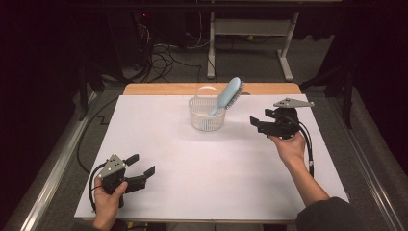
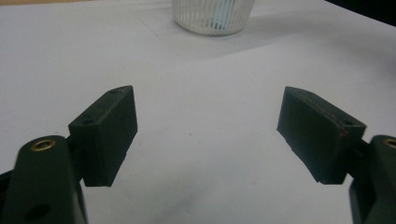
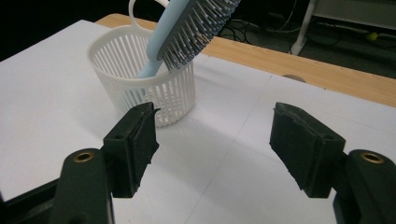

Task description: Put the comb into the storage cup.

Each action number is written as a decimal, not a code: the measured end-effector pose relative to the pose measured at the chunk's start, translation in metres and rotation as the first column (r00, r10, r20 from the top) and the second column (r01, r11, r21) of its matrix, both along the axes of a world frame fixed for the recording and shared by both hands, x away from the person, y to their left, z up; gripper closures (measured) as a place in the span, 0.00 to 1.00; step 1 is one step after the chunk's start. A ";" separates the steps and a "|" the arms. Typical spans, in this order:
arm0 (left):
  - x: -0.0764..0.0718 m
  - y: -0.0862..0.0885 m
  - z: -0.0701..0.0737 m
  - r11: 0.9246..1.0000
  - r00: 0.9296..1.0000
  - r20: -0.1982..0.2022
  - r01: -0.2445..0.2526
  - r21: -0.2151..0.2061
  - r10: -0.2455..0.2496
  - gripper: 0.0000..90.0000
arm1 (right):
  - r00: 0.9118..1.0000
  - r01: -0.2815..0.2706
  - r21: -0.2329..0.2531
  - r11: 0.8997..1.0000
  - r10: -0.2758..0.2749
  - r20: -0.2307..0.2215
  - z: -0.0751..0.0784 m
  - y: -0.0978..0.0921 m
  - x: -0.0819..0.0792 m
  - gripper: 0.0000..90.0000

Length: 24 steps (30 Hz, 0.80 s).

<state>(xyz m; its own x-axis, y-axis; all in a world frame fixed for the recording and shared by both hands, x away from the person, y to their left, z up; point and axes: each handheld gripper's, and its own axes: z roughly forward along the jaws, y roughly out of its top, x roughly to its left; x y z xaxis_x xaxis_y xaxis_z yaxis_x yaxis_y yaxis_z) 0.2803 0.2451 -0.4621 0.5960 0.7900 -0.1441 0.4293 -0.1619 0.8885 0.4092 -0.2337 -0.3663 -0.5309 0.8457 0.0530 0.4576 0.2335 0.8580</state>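
A white slatted basket point(image 1: 207, 114) stands at the far middle of the white table. A light blue hairbrush point(image 1: 227, 95) leans in it, handle down, bristled head sticking out up and to the right. In the right gripper view the basket point(image 3: 140, 79) and the brush point(image 3: 187, 28) sit just beyond the jaws. My right gripper point(image 1: 254, 122) hovers open a little to the right of the basket, empty. My left gripper point(image 1: 142, 164) is open near the front left, nothing between its jaws. The basket's base point(image 2: 212, 16) lies far ahead in the left gripper view.
The white sheet point(image 1: 211, 159) covers most of the table, with a wooden edge point(image 1: 163, 89) at the back. A desk frame point(image 1: 250, 33) and cables point(image 1: 163, 57) stand on the floor beyond. Metal rails point(image 1: 53, 163) run along both sides.
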 end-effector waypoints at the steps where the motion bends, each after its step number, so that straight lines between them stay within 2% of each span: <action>1: 0.000 0.000 0.000 1.000 1.000 0.000 0.001 -0.001 -0.001 0.23 | 1.000 -0.001 0.003 1.000 0.001 0.000 0.000 0.000 -0.001 0.36; 10: 0.000 0.001 0.000 1.000 1.000 0.001 0.005 0.000 -0.005 0.23 | 1.000 -0.014 0.022 1.000 0.014 0.018 0.005 -0.004 -0.013 0.36; 16: 0.000 -0.002 0.002 1.000 1.000 0.006 0.004 0.007 -0.004 0.23 | 0.999 -0.029 0.019 0.999 0.029 0.017 0.005 -0.007 -0.022 0.35; 24: 0.000 -0.002 0.001 1.000 1.000 0.004 0.001 0.012 -0.001 0.23 | 0.999 -0.036 0.023 0.999 0.035 0.040 0.007 -0.016 -0.034 0.35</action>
